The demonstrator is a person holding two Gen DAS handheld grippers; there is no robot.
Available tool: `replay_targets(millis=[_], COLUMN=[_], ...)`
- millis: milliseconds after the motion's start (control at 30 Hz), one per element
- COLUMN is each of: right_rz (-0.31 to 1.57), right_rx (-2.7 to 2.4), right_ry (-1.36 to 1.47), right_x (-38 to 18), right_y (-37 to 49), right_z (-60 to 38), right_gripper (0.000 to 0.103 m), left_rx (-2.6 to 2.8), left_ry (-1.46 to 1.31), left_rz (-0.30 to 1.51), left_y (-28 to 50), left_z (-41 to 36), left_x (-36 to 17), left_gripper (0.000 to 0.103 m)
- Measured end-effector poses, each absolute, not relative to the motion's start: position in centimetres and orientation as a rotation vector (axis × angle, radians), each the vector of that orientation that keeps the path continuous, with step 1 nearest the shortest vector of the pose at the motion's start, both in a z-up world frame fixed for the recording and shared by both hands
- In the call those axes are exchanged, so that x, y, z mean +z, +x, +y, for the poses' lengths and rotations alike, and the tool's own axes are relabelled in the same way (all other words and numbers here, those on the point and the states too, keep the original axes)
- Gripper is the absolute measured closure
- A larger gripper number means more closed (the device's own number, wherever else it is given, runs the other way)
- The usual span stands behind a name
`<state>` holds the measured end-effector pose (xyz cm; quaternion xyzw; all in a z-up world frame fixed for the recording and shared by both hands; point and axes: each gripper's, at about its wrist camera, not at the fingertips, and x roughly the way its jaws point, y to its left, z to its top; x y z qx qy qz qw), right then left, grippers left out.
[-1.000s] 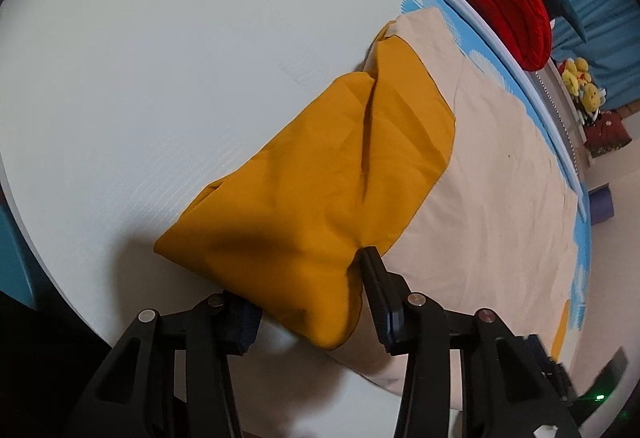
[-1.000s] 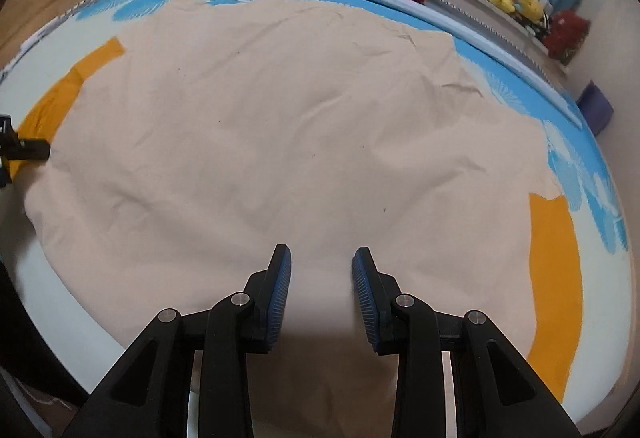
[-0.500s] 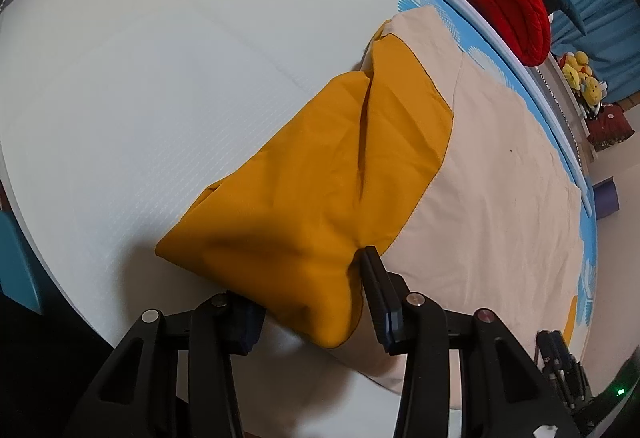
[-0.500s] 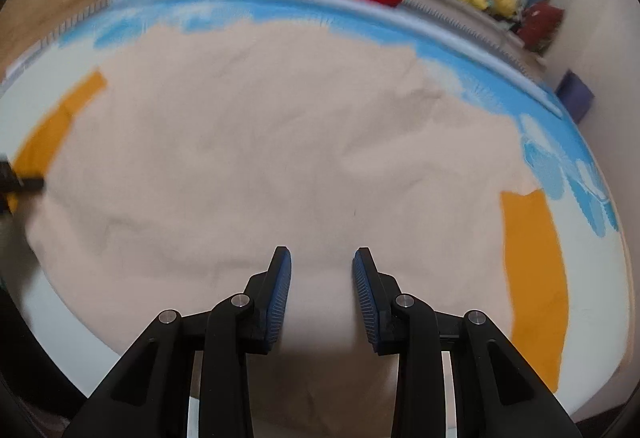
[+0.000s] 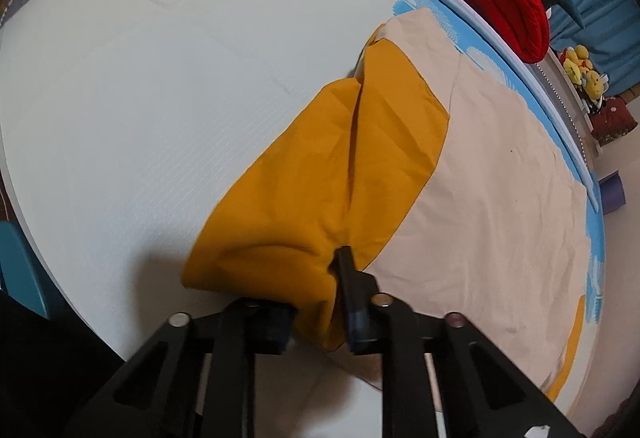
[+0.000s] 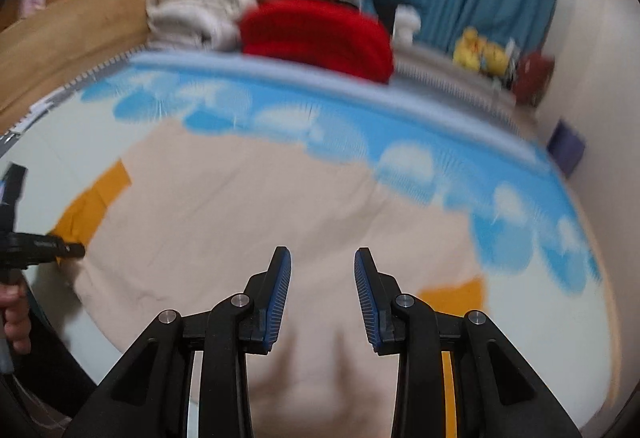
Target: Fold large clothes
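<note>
Here, left gripper (image 5: 320, 302) closing on mustard sleeve (image 5: 340, 174), right gripper (image 6: 323, 294) parted, empty

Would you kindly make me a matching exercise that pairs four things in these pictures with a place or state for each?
Things:
1. mustard-yellow fabric section
2. folded red knitted blanket
3. left gripper
4. right gripper

Places or states:
A. jaws apart, nothing between them
B. in the pile beyond the far edge of the mat
C. bunched between closing jaws
D. jaws closing on cloth

Pairs: 1-C, 2-B, 3-D, 4-A
</note>
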<state>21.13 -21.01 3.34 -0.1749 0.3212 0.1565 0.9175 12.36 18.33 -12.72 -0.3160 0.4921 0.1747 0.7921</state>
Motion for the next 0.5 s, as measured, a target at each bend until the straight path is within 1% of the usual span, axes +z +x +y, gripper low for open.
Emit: replay_targets(millis=[100,167,200,267,300,367,500], right_rz=[0.607,0.639,0.683,0.745,0.738,0.708,0.694], right_rx=[0.249,0.162,0.115,0.043,0.01,-0.025,-0.064], right_ry=[-0.367,-0.307,-0.234,-0.113,-0.054,-0.006,0.074], right_x=[3.8,2.9,2.2,1.8,2.1,2.8,3.1], right_y=[21.9,22.7,23.0,23.4,23.4,23.0,22.4], right_z=[-25.2,-28.6,-30.8,-34.3,-36.1,-38.5,-43.0], right_gripper=[0.067,0.067,0.067,0.067,0.067,0.067,0.067], left_rx=[0.386,0.383,0.373,0.337,0.317,0.23,0.044], left_ry=[-0.625,-0.56,-0.541,-0.468,-0.436,-0.347,-0.176], left_rz=[1.036,0.997,0.974,0.905,0.88,0.812,0.74], left_y=[12.6,12.9,13.0,13.4,13.7,14.6,16.3], left_z=[17.5,16.4,15.8,13.6,12.5,8.2,-2.8], left_x=[-11.7,-9.8,-8.8,-5.4,-4.1,-0.2,4.7], left_gripper=[0.096,0.097,0.098,0.099,0.099,0.101,0.101])
